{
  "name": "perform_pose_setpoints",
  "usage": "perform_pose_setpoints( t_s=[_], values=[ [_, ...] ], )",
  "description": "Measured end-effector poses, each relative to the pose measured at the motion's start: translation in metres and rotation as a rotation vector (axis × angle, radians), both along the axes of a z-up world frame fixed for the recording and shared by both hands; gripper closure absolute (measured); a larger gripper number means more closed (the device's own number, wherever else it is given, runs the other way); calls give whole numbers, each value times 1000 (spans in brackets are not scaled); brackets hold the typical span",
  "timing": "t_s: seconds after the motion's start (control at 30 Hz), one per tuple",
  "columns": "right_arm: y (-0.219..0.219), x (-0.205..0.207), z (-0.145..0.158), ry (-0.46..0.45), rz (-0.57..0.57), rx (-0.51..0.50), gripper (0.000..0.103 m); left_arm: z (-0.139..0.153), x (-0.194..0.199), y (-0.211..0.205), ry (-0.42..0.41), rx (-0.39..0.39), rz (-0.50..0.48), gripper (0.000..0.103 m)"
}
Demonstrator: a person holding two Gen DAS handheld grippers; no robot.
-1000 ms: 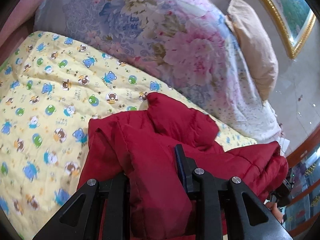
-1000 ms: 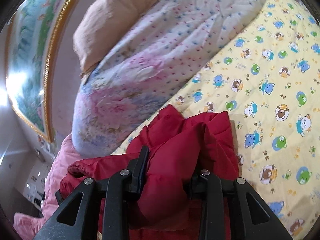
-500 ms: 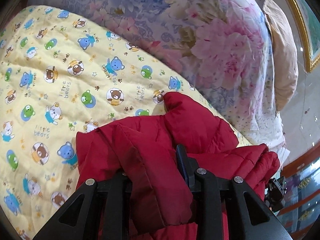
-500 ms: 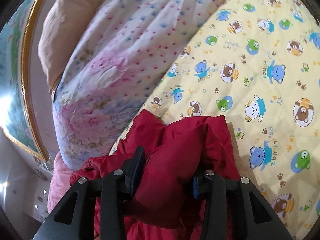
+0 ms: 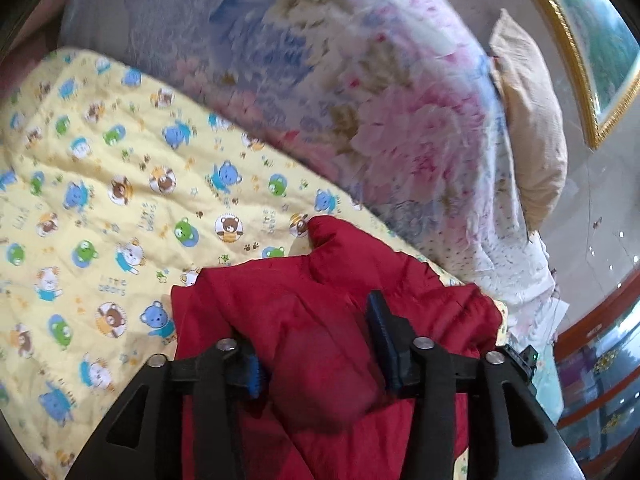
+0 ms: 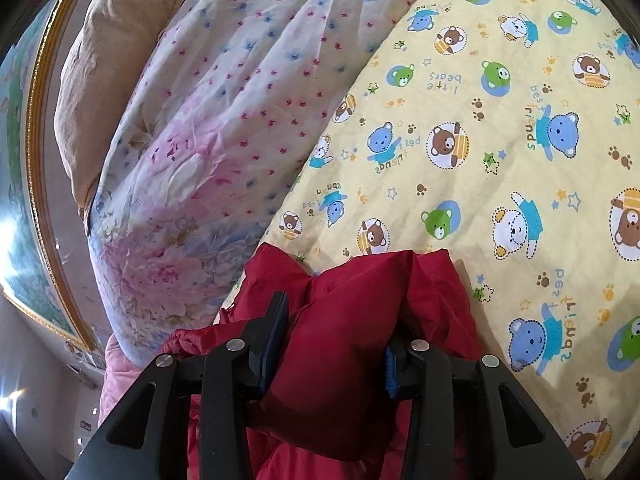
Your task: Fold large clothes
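Left wrist view is showing a bed spread with a yellow bear-print quilt (image 5: 100, 184), its surface wrinkling slightly toward the left edge. Behind the quilt a bulky floral duvet (image 5: 360, 92) is lying heaped along the far side, and a tan pillow (image 5: 532, 132) is leaning behind it under a gold-framed picture (image 5: 600, 40). A red padded jacket (image 5: 320, 320) is sitting bunched on the near part of the quilt, one puffed corner poking up toward the duvet. The left gripper (image 5: 316, 344) is reaching into the jacket, its fingers sitting apart with a thick fold of red fabric bulging between them; whether the blue pads are actually pinching that fold is unclear, the picture being motion-blurred. Right wrist view is showing the same quilt (image 6: 500, 140), duvet (image 6: 224, 120), pillow (image 6: 108, 60) and picture frame (image 6: 36, 160). The right gripper (image 6: 332, 340) is clamping a fat roll of the jacket (image 6: 352, 320) between both pads, the cloth pressing against each finger.
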State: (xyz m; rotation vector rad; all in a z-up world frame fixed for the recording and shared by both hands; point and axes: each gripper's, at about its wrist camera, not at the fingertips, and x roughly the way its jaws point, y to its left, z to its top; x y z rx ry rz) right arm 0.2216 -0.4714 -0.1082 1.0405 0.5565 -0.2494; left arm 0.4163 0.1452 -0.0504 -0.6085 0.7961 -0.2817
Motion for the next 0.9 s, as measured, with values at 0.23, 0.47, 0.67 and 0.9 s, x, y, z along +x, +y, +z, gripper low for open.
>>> perform_pose_setpoints(
  t_s=[0.23, 0.47, 0.67, 0.9],
  values=[
    [-2, 7, 0, 24, -5, -13, 59, 23, -56, -23, -97, 29, -61, 40],
    [0, 11, 3, 23, -6, -11, 48, -9, -59, -98, -19, 270, -215, 38],
    [9, -1, 37, 29, 42, -72, 31, -33, -54, -113, 16, 433, -154, 38],
    [101, -19, 76, 71, 314, -523, 24, -35, -58, -111, 21, 453, -122, 38]
  ],
)
